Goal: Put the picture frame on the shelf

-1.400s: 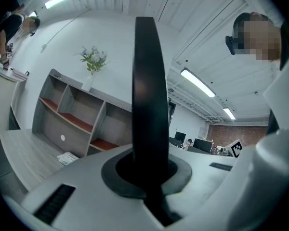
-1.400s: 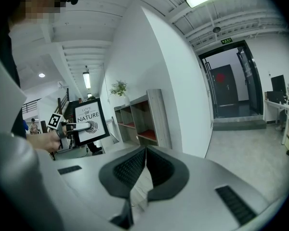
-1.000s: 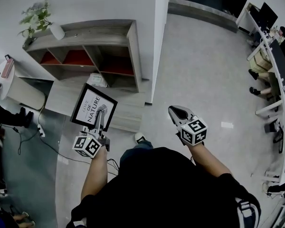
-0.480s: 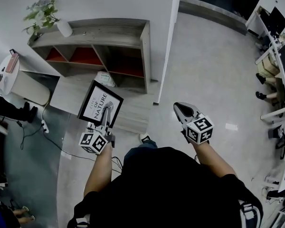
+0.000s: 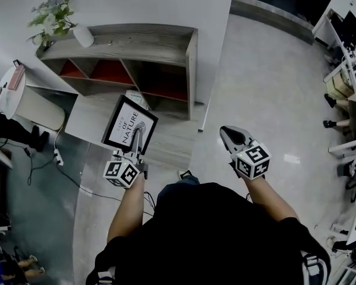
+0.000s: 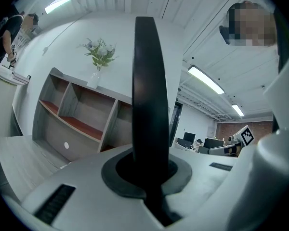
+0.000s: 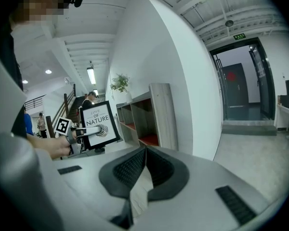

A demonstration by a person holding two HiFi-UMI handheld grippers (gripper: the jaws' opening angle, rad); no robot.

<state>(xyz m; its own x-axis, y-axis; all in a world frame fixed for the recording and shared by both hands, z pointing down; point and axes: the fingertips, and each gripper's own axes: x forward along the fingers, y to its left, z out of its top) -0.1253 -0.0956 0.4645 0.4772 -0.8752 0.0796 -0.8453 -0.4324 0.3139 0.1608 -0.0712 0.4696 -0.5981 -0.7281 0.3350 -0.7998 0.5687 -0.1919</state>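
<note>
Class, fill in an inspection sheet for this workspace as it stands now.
Surface: pale floor, wooden platform before the shelf.
Job's things: picture frame held, not yet on the shelf.
Clutter: vase of flowers on shelf top; white object in a lower compartment.
Grippers: left gripper shut on picture frame; right gripper shut, empty.
Cables: cable and power strip on floor, left.
Surroundings: desks with monitors at right.

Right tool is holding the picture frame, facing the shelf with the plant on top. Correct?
Wrong tool. The left tool holds the picture frame, clamped on its edge, as the head view shows. The right tool is shut on nothing. The rest stands: the shelf with the plant on top is ahead.
</note>
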